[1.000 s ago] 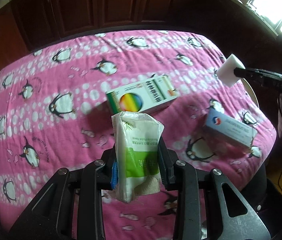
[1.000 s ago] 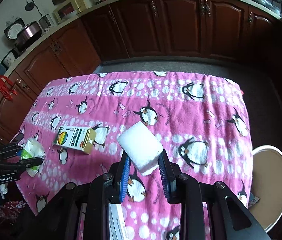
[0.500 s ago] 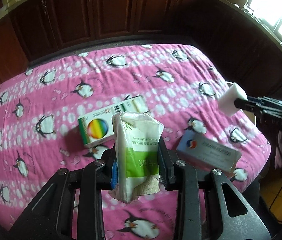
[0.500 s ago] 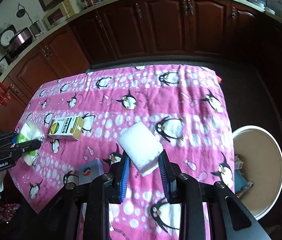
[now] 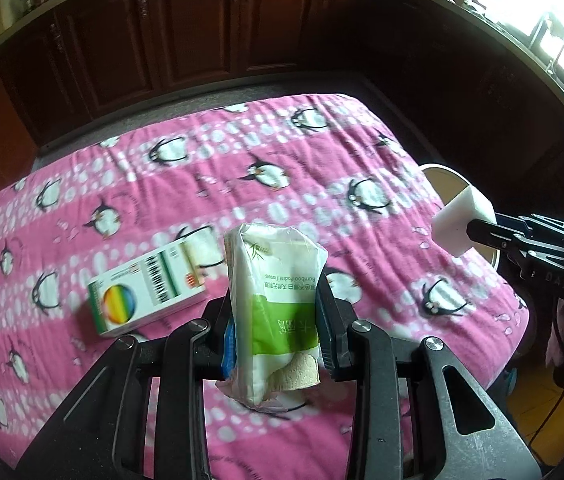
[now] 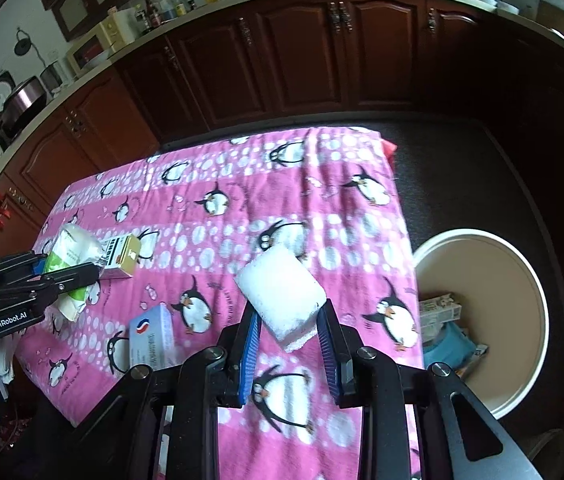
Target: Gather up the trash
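My left gripper [image 5: 276, 320] is shut on a green and white tissue pack [image 5: 276, 296] and holds it above the near edge of the pink penguin cloth [image 5: 242, 184]. My right gripper [image 6: 288, 322] is shut on a white sponge block [image 6: 282, 294], held above the cloth's right side. The sponge also shows in the left wrist view [image 5: 462, 220]. A white box with a rainbow circle [image 5: 146, 292] lies on the cloth left of the tissue pack. A light blue box [image 6: 152, 334] lies near the cloth's front edge. A round cream bin [image 6: 482, 320] stands on the floor right of the table, with trash inside.
Dark wooden cabinets [image 6: 302, 52] run behind the table, with a dark floor strip [image 6: 462, 160] between them. The counter at the left holds bottles and a rice cooker [image 6: 22, 96]. The table's right edge [image 6: 406, 240] borders the bin.
Both grippers have moved right with their loads. The bin has come further into the right wrist view. The rainbow box has slid left in the left wrist view.
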Demonstrator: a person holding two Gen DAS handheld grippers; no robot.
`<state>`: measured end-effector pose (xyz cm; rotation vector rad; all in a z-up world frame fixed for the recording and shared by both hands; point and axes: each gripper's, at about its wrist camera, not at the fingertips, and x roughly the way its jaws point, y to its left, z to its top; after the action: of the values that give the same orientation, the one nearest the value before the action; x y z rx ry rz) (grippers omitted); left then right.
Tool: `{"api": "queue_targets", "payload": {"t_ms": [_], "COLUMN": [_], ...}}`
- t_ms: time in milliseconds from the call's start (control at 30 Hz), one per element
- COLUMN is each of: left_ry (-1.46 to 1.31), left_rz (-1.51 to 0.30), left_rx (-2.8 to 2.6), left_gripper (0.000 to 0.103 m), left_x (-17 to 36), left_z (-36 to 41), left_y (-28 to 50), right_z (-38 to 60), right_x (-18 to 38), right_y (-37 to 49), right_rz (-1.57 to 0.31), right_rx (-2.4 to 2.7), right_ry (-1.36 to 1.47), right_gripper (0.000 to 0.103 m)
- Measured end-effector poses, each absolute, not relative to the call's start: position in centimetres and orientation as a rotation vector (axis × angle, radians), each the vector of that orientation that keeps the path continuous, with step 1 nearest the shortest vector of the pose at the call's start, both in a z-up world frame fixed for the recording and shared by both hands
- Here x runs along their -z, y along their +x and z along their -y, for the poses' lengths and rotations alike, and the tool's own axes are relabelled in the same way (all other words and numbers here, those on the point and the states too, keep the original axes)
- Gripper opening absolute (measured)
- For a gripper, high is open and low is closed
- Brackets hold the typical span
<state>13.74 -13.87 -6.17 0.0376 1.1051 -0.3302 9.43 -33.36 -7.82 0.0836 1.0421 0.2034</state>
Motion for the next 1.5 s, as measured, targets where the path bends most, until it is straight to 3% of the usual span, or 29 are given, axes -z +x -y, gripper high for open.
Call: {"api": "queue_targets", "payload": {"t_ms": [933, 1500], "left_ry": [0.156, 0.18], "left_rz": [-1.119, -1.164], "left_rx": [0.533, 0.627], "left_gripper": [0.03, 0.03], "left_x": [6.2, 7.2], "left_z": [27.8, 33.9], "left_y": [16.2, 17.7], "right_z": [44.0, 50.4], "right_x": [8.0, 12.0], "right_y": [6.9, 8.5], "right_rz": [-1.048, -1.155], "right_rx": [0.007, 0.103], "right_ry": [0.141, 0.173], "right_gripper": [0.028, 0.028]}}
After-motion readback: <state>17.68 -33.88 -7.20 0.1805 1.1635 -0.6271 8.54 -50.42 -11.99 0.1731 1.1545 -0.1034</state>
